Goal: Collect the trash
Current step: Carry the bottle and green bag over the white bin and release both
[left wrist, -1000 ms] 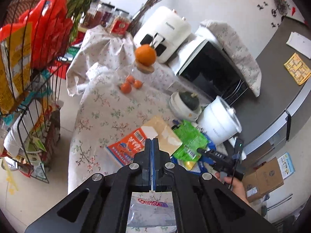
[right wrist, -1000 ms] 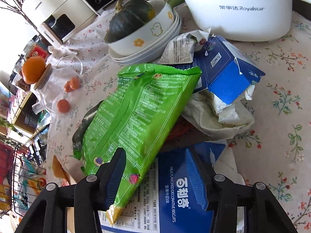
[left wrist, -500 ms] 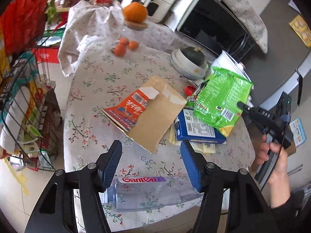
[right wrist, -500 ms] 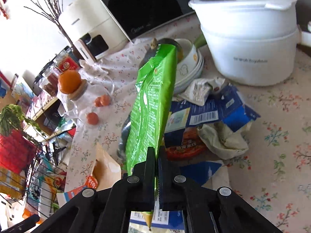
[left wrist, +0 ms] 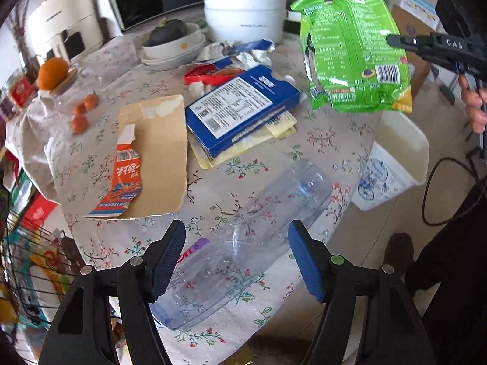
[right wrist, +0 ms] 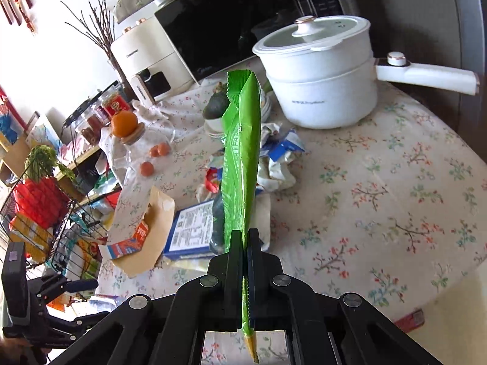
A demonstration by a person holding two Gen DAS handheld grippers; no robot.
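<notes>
At center of the right wrist view, the right gripper (right wrist: 243, 237) is clamped on a green bag (right wrist: 240, 164), held edge-on and upright above the table (right wrist: 395, 182). Seen flat from the left wrist view at upper right, the green bag (left wrist: 353, 48) is a crinkled snack wrapper with small print, a barcode and a yellow bottom strip, hanging in the air off the table's right edge, pinched by the right gripper (left wrist: 392, 41).

Low in the left wrist view, the left gripper (left wrist: 237, 258) is spread wide, its blue pads either side of a clear plastic bottle (left wrist: 243, 243) lying on its side near the table's front edge; whether the pads touch it cannot be told.

Other trash lies mid-table: a torn brown and orange carton (left wrist: 146, 158) flattened at center left, a blue box (left wrist: 240, 106) on top of yellow paper (left wrist: 243, 143), and beyond them a red wrapper (left wrist: 210, 74) and crumpled white and blue packaging (left wrist: 243, 54).

Containers: a white bin (left wrist: 392, 158) stands on the floor at the right, below the bag; its inside looks pale, contents unclear. A white bowl (left wrist: 173, 50) at upper center holds a dark green squash (left wrist: 167, 32). A lidded white pot (left wrist: 243, 12) sits behind it. A glass jar (left wrist: 67, 91) at left has an orange (left wrist: 53, 73) resting on its lid and small orange fruits (left wrist: 82, 112) showing through the glass. A wire basket (right wrist: 45, 213) at left edge of the right wrist view holds packets.
</notes>
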